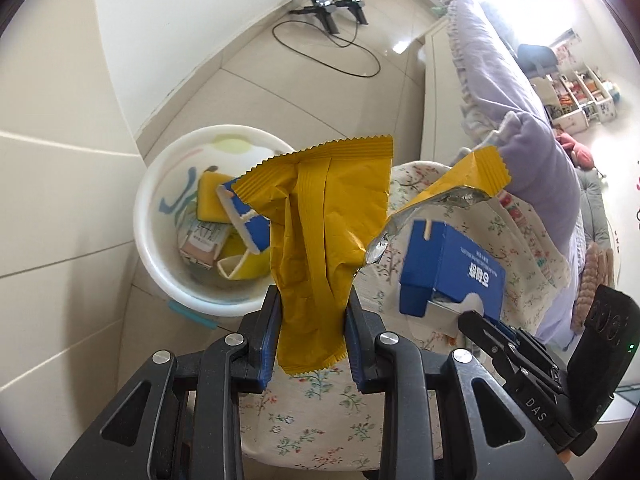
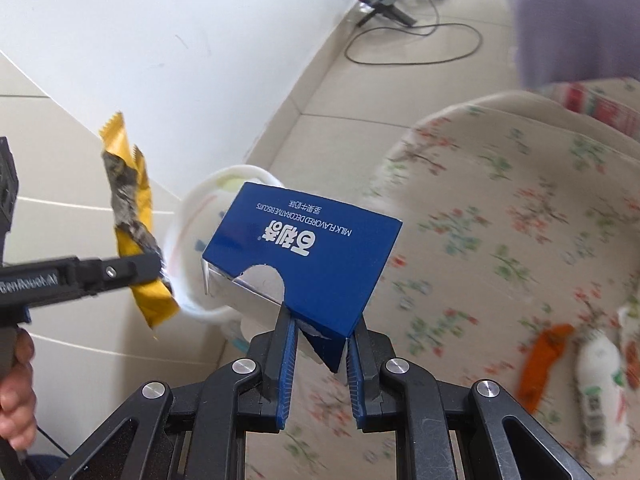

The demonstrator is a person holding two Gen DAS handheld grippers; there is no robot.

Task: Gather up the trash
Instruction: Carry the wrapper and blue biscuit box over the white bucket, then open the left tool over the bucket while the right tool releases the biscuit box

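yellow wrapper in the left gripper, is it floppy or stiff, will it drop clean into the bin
Probably floppy: the yellow wrapper is creased and its torn foil end sags sideways beyond the left gripper. Likely very light, so it may flutter rather than fall straight into the white bin.

**Bright daylight, fisheye bend, blur on my right side**

Daylight floods in from the window [image 1: 516,4] at my upper right, blown out white, with a glare spot on the floor tiles [image 1: 400,46]. My left view is sharp. My right view smears the floral cover [image 2: 500,220] and white bin [image 2: 188,240]. Edges curve and darken.
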